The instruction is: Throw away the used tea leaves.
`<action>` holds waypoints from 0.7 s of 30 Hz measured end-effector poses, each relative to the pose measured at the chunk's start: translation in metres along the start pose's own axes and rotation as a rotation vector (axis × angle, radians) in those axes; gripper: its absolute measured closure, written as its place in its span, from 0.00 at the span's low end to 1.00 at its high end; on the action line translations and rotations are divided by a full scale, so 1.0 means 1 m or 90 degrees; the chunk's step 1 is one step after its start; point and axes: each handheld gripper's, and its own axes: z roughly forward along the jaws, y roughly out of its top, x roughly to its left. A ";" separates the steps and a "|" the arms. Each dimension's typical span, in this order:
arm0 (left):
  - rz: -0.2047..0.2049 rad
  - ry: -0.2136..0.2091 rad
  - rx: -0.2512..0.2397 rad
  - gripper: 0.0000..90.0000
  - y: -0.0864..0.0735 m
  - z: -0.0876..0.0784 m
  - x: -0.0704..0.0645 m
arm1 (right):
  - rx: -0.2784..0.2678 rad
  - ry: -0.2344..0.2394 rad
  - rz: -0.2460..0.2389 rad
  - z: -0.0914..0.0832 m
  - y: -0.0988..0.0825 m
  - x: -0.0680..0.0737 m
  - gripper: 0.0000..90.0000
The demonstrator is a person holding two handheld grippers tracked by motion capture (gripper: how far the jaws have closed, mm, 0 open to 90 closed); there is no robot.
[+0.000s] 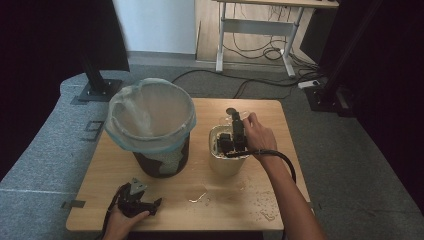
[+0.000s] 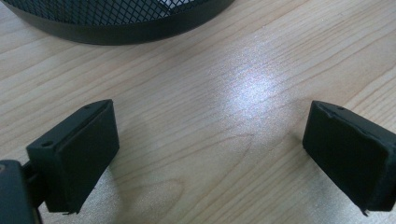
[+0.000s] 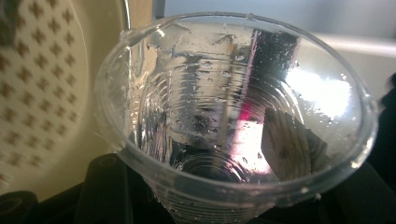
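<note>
Because my right gripper (image 1: pixel 235 131) has its jaws closed on the clear plastic cup (image 3: pixel 233 121), I read the hold from the right gripper view: the black jaws pinch it low, near its ribbed base, with the mouth turned toward the camera. That cup will be very light, thin-walled and easy to crush, and the droplets on its inside wall tell me it is wet and probably slippery, so I judge a gentle squeeze low on the ribbed part is the place to hold, not the flexible rim. I cannot tell how much water, if any, is left in it.

In the high view the cup sits at the far edge of the cream container (image 1: pixel 226 161), which stands on the right half of the wooden table (image 1: pixel 270 112).

My left gripper (image 1: pixel 137 201) rests at the near left of the table with its jaws wide apart and nothing between them, just bare wood.

Counting: one cup, one cream container, one black mesh bin (image 1: pixel 159 160) at the left with one plastic liner (image 1: pixel 150 115) stretched over its rim, and a few small water spills (image 1: pixel 199 196) on the near table.
</note>
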 end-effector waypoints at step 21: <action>-0.001 0.001 -0.002 0.04 0.000 0.000 0.000 | -0.191 0.259 0.759 -0.003 -0.042 -0.008 0.45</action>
